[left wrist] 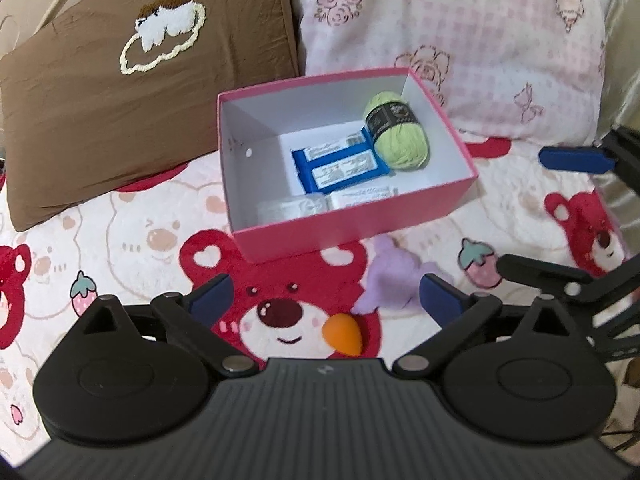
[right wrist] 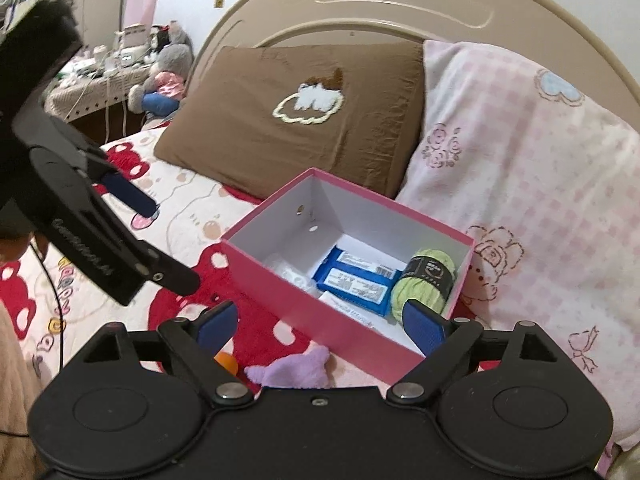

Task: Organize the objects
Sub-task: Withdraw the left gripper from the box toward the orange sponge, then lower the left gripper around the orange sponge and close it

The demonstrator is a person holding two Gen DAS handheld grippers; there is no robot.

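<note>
Both grippers hang over the bed (left wrist: 132, 208) with their fingers spread wide and nothing between them: the left gripper (left wrist: 324, 300) above the red bear print, the right gripper (right wrist: 320, 326) just short of the near wall of the pink box (right wrist: 280, 288). The box sits on the bedspread in front of the brown pillow (left wrist: 120, 120) and the pink checked pillow (left wrist: 480, 48), and it already holds a green yarn ball (left wrist: 400, 136) against its right side, a blue packet (left wrist: 340, 164) on its floor and some pale wrapped items nearer the front wall. Two things are not yet put away, by my reading: a purple plush piece (left wrist: 392, 280) lying just outside the box's near wall, and a small orange teardrop-shaped object (left wrist: 344, 334) beside it, close under the left gripper. The risks come mostly from the soft bed. Pressing down on the plush may sink it into the bedspread, so the fingers could pinch cloth along with it. The orange object looks smooth and rounded and may squirt out of a closing grip or roll away. With both grippers working near the same spot they could knock each other, and a careless reach could nudge the light box off its place.
</note>
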